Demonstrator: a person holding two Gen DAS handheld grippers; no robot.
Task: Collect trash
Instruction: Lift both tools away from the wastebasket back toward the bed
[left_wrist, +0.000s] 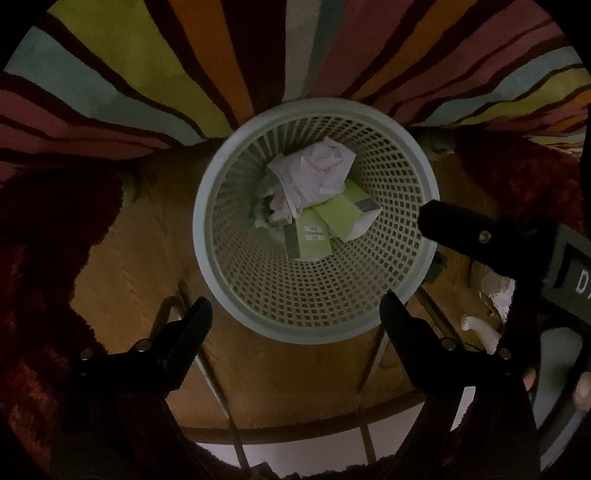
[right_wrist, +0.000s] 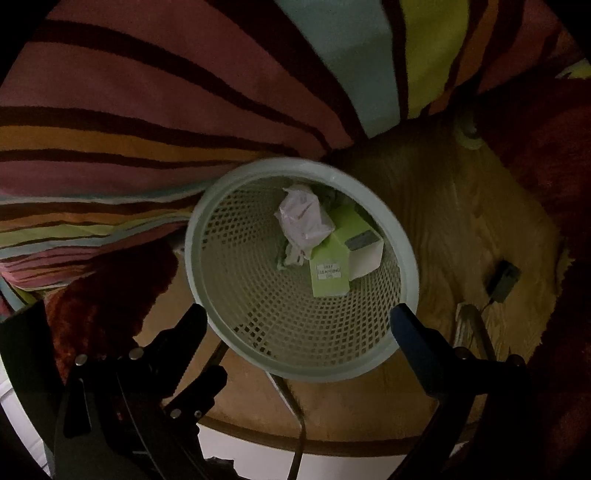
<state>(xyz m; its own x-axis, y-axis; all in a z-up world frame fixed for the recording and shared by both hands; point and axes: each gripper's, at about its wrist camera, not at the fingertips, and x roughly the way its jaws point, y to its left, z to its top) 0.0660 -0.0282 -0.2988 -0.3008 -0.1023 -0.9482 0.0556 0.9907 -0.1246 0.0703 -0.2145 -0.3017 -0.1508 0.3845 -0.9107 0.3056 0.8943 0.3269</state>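
Observation:
A pale mesh waste basket (left_wrist: 221, 288) stands on the wooden floor, seen from above in both views; in the right wrist view its rim (right_wrist: 229, 339) fills the middle. Inside lie crumpled white paper (left_wrist: 314, 170) (right_wrist: 303, 218) and two lime-green boxes (left_wrist: 347, 218) (right_wrist: 328, 273). My left gripper (left_wrist: 295, 314) is open and empty above the basket's near rim. My right gripper (right_wrist: 297, 321) is open and empty, also above the near rim; one of its fingers (left_wrist: 461, 225) shows at the right in the left wrist view.
A striped multicoloured rug (left_wrist: 147, 74) (right_wrist: 147, 110) lies beyond the basket. Dark red shaggy rug (left_wrist: 44, 221) (right_wrist: 535, 147) flanks the wooden floor (left_wrist: 140, 266). Crumpled white scraps (left_wrist: 495, 295) lie at the right. A small dark object (right_wrist: 504, 280) lies on the floor.

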